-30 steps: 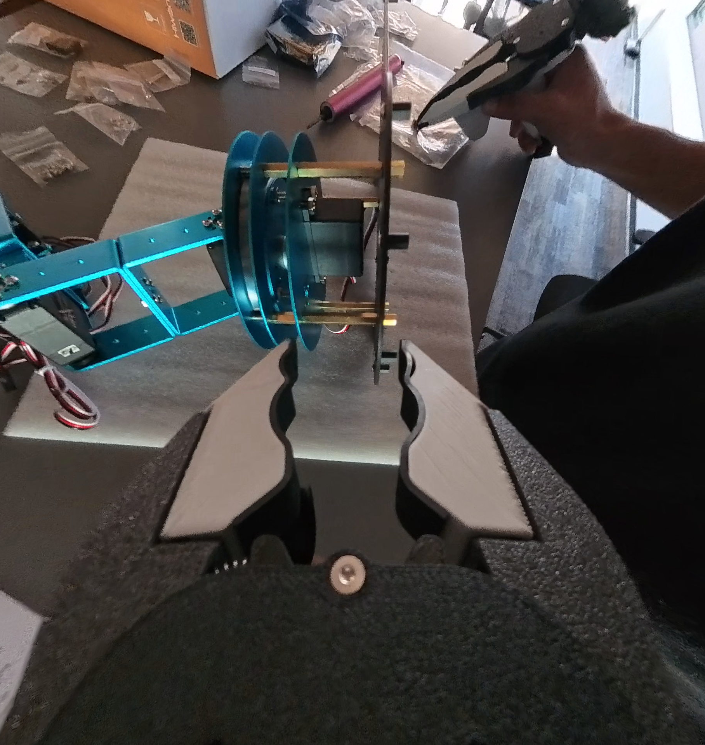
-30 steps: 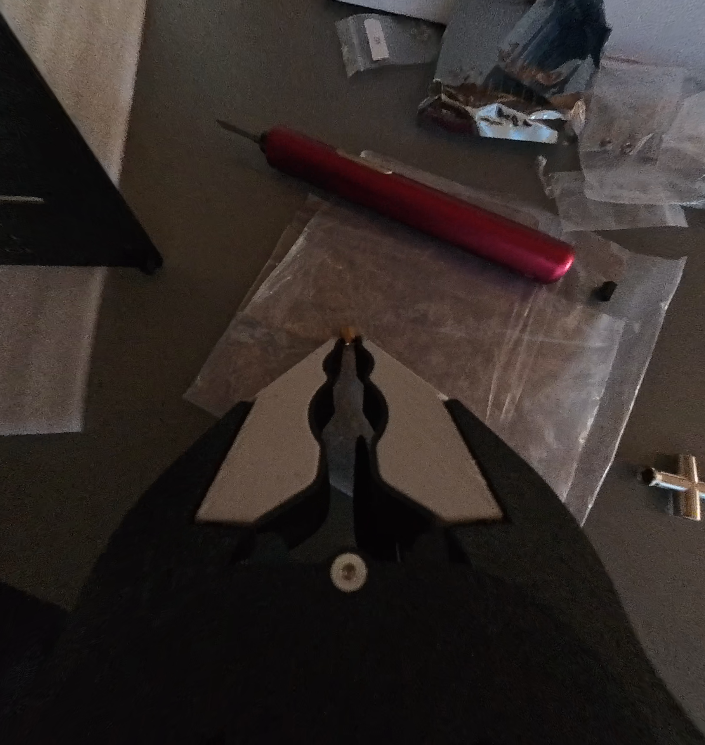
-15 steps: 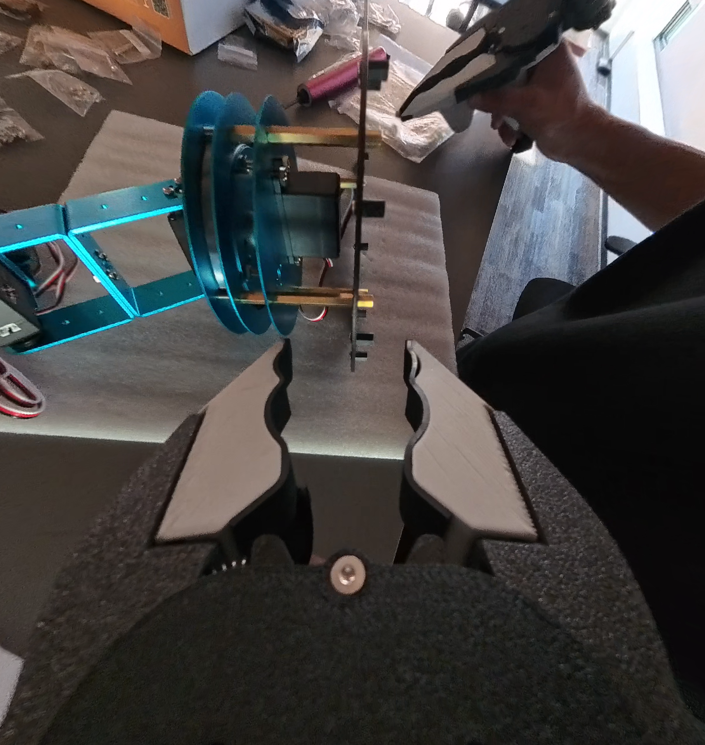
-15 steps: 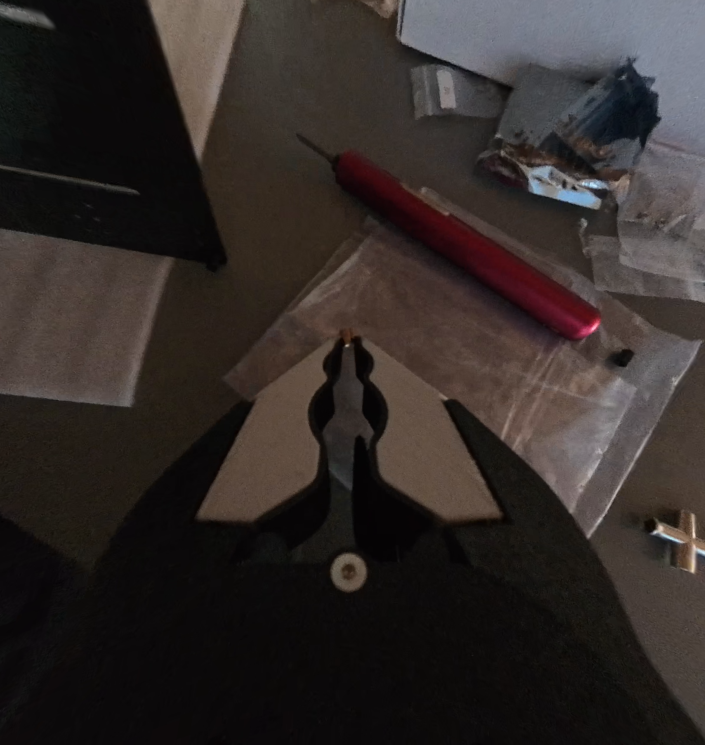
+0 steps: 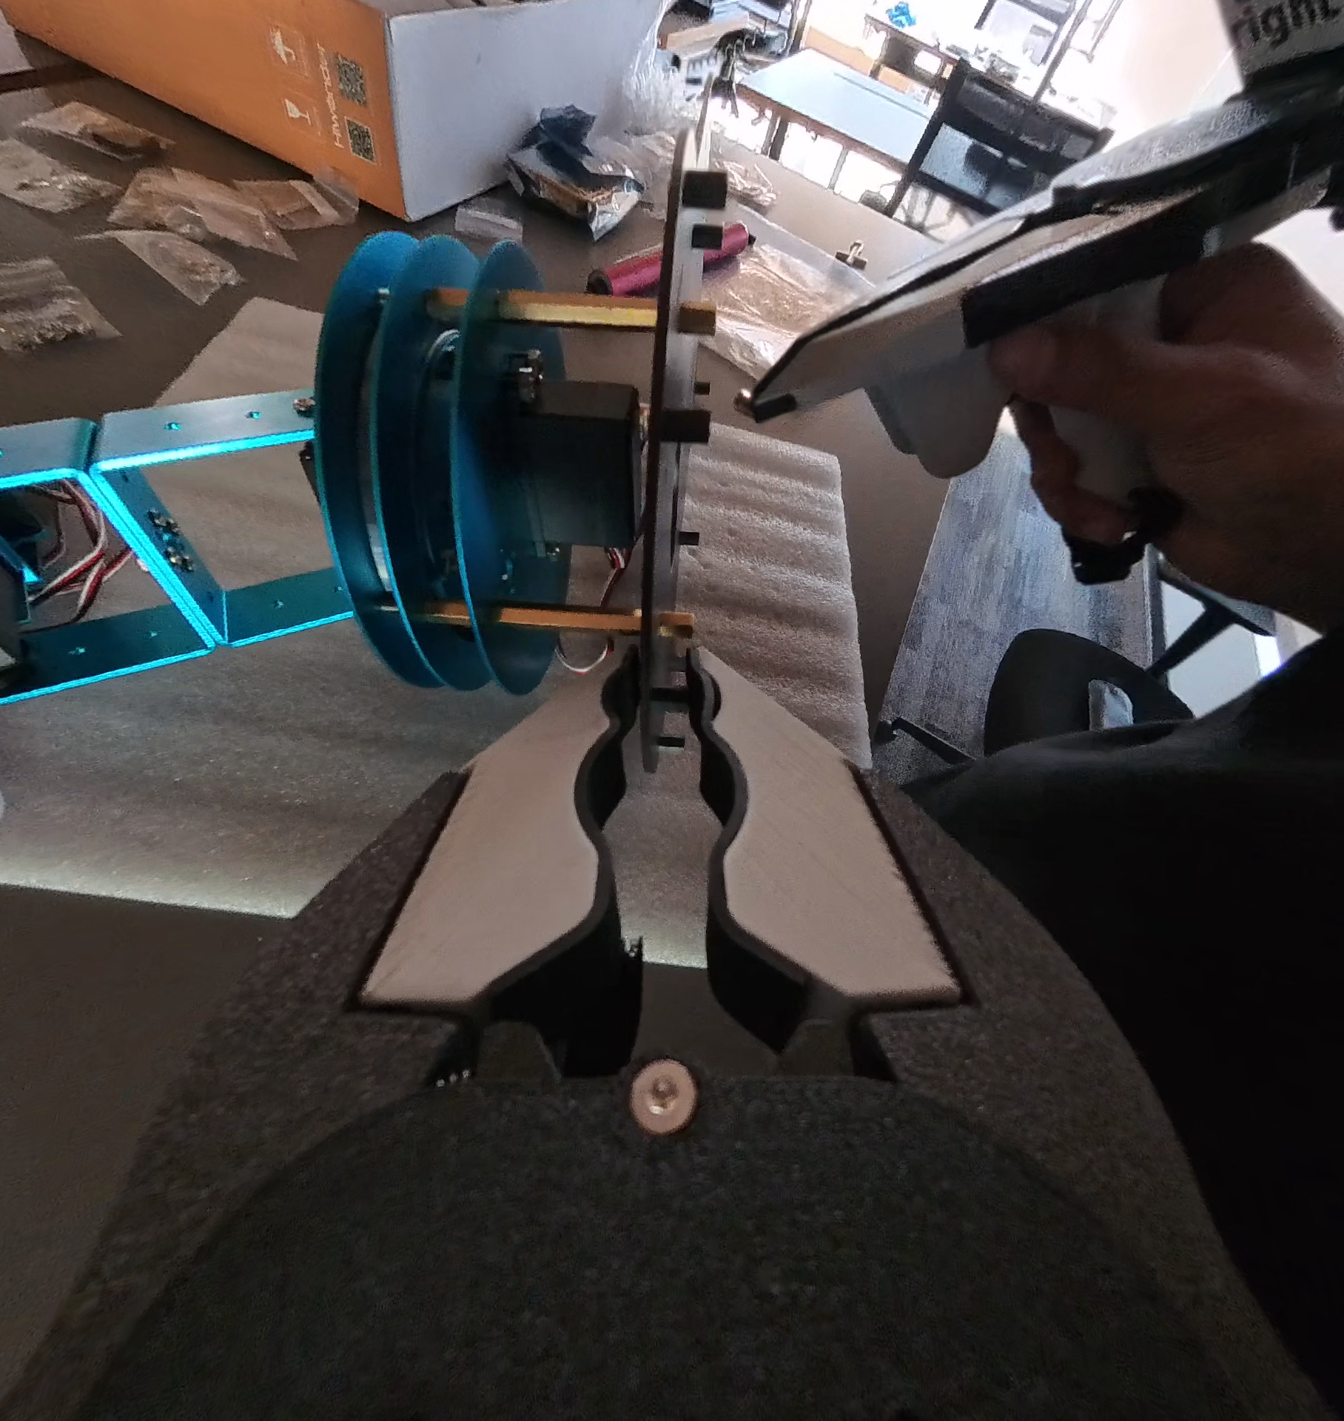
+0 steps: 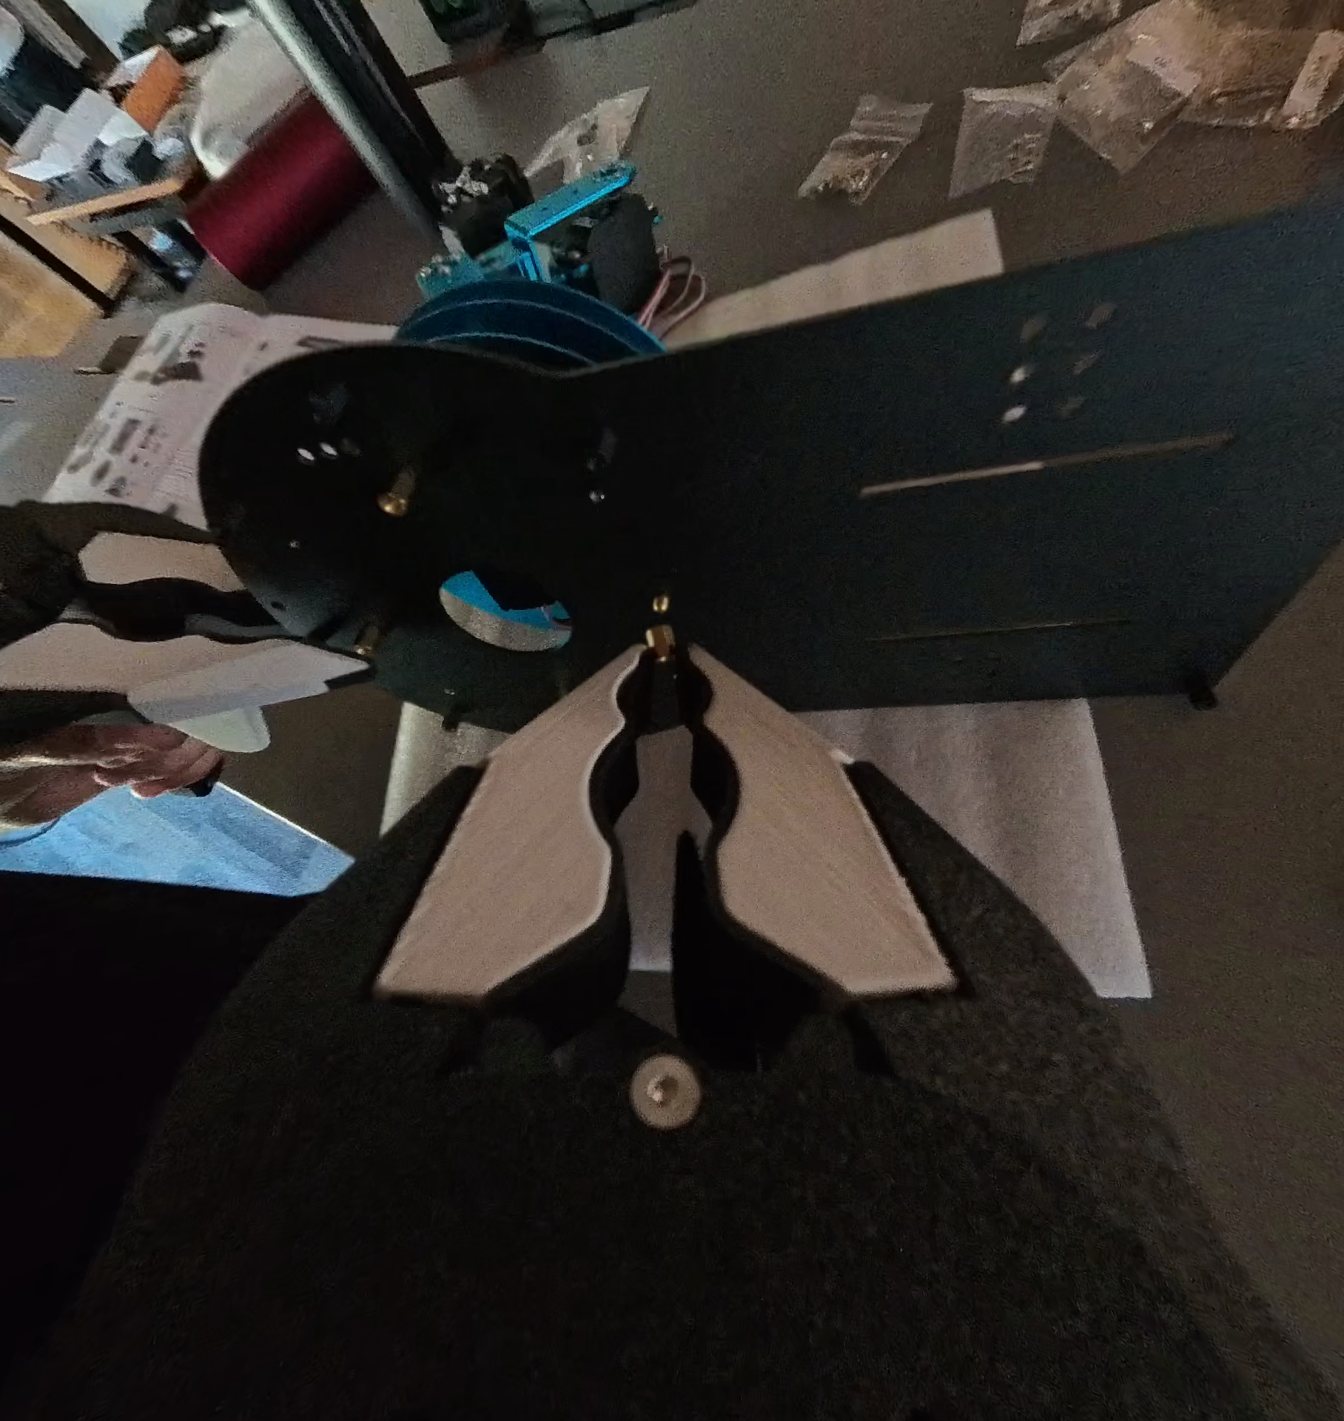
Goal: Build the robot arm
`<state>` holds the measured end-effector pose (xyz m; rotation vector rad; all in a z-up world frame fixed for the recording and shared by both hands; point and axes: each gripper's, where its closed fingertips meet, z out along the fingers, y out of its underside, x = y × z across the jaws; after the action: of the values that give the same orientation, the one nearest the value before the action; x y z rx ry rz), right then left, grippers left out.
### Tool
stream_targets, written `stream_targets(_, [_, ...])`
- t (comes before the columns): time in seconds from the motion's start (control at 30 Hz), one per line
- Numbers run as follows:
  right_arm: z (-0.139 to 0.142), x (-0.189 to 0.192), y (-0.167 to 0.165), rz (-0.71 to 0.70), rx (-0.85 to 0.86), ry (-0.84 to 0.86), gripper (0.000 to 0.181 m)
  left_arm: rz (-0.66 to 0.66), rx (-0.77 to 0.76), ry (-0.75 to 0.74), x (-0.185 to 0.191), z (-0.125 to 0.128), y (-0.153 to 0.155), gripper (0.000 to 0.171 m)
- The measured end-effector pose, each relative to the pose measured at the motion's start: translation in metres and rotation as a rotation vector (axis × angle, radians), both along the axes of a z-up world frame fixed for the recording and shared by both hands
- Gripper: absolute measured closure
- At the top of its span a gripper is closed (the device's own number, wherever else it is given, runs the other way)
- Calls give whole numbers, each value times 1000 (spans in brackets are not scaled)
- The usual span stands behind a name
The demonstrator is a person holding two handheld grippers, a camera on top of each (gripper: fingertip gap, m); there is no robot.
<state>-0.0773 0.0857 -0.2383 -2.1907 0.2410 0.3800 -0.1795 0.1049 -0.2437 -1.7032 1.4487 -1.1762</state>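
Black plate (image 5: 673,461) edge pinched by left gripper (image 5: 663,677); right gripper (image 6: 660,653) clamps brass screw (image 6: 659,640).

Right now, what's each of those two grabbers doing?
Left gripper: shut on the edge of the black plate.
Right gripper: shut on a small brass screw, close to the plate.

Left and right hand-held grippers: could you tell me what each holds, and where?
Left clamps the black plate's lower edge; right pinches a small brass screw by its shank.
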Motion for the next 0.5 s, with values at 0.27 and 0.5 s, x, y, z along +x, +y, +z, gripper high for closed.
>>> stream_targets(0.27, [-10, -2, 9, -17, -152, -184, 176, -54, 11, -17, 0, 0, -1, 161])
stream_targets(0.5, [-8, -4, 14, -49, -188, -232, 177, -84, 1, -37, 0, 1, -2, 161])
